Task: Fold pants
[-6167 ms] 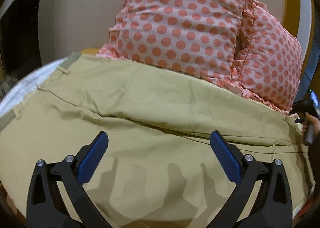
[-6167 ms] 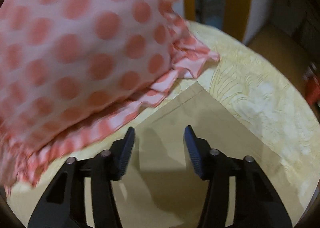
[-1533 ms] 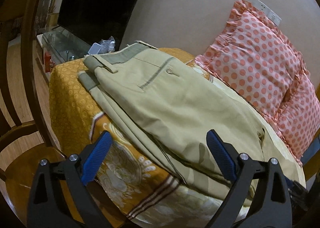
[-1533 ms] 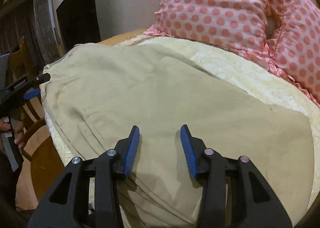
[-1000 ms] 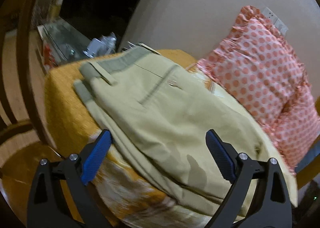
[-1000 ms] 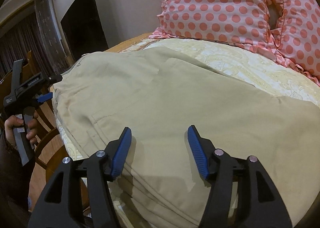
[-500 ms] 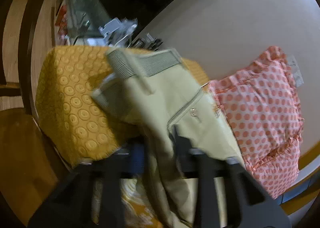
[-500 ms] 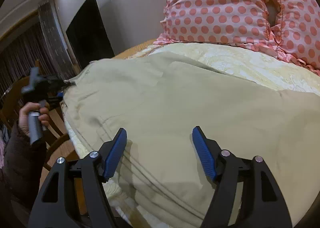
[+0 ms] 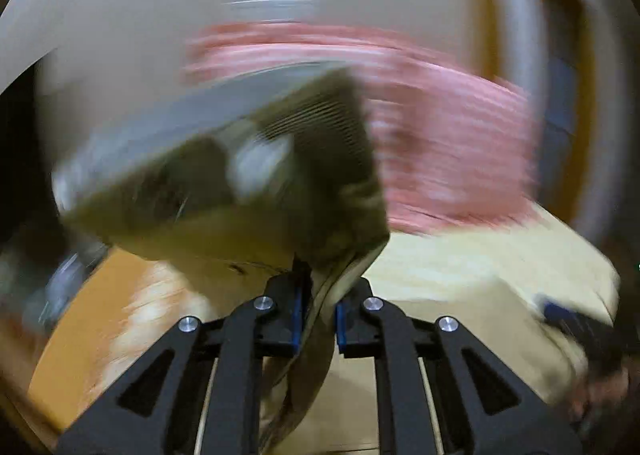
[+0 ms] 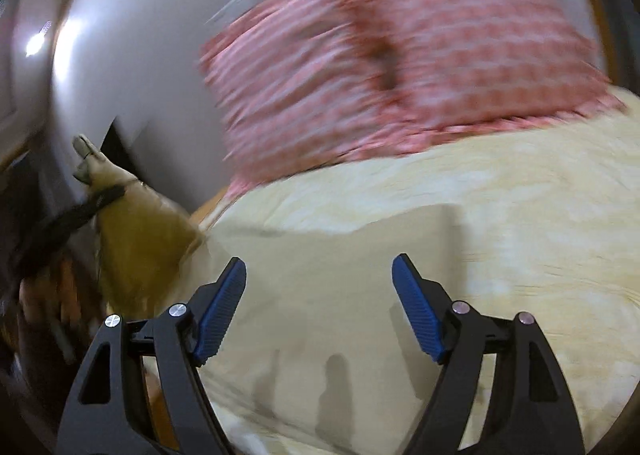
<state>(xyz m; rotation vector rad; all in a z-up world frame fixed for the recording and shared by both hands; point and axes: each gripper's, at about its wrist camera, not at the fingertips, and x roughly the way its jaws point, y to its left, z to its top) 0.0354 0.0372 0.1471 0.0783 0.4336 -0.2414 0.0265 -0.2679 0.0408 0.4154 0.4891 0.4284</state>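
Left gripper [image 9: 316, 319] clamped on waistband end of pants [image 10: 328, 287], lifted off bed [image 10: 540, 215], likely to fold over legs. Right gripper [image 10: 320, 307] fingers spread wide, empty, hovering over flat legs, probably to steady them. Pink pillows [image 10: 400, 67] behind. Heavy blur.
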